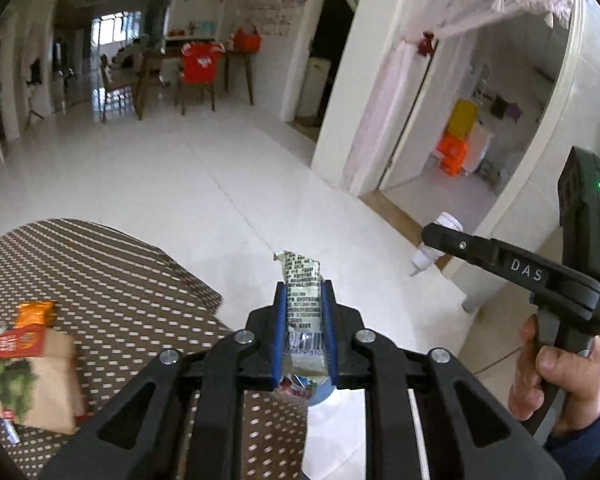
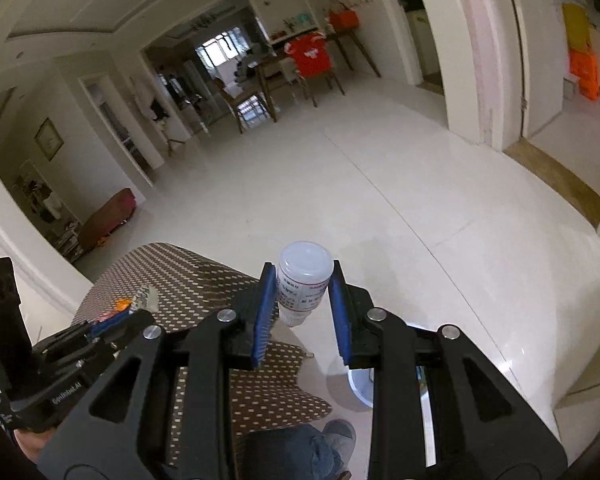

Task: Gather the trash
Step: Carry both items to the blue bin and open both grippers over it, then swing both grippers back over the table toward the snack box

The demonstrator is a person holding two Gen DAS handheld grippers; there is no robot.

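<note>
A: Start at the left. What is on the table (image 1: 148, 300)?

B: A brown paper packet (image 1: 28, 384) with a green print and a red label lies at the near left of the dotted cloth, and an orange wrapper (image 1: 36, 313) sits just behind it, touching or nearly so. Both look like trash not yet picked up.

A: And the left gripper (image 1: 303, 336)?

B: Its blue pads are pressed together on a printed snack wrapper (image 1: 302, 300), which stands up between them past the table's near right edge, over the floor. The barcode end hangs low between the fingers.

A: Further right?

B: The right gripper (image 2: 303, 308) has a small white bottle (image 2: 303, 280) between its fingers, with the wide flat end pointing far and the narrow tip pointing back toward the camera. The left pad touches the bottle's side. The right pad looks very close to it, but I cannot tell for sure that it presses. The bottle is off the table and in the air, so I judge it is gripped.

A: Is a bin visible?

B: Below the right gripper a pale round rim (image 2: 360, 390) shows on the floor. It may be a bin, but most of it is hidden.

A: So how far along?

B: Partway, I would say. Two pieces are in hand and not yet dropped, and at least two remain on the table.
</note>
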